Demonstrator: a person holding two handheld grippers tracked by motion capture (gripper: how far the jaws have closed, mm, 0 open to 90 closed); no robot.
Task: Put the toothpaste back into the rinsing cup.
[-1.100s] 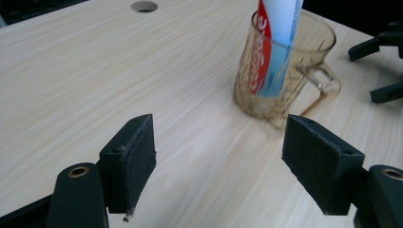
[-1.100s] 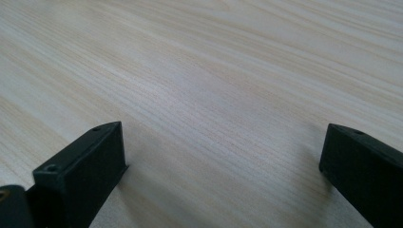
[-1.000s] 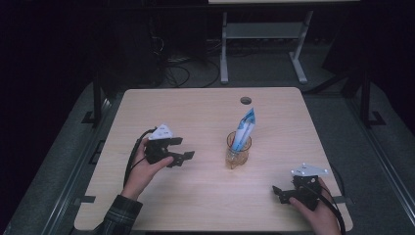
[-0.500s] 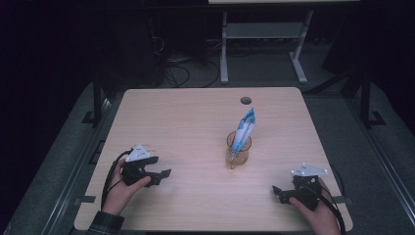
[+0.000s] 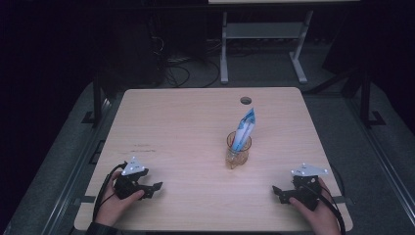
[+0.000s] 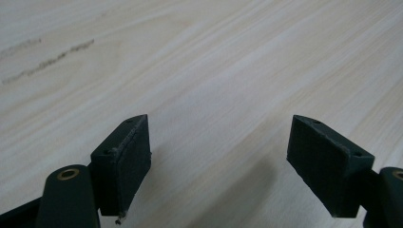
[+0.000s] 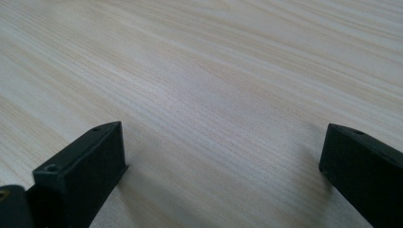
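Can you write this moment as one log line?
left tool: open, empty | right tool: open, empty | blue packet: in glass cup

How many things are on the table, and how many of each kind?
Glass cup: 1
Blue and white packet standing in the cup: 1
Grippers resting at the near edge, left gripper and right gripper, both with fingers open: 2
Total: 4
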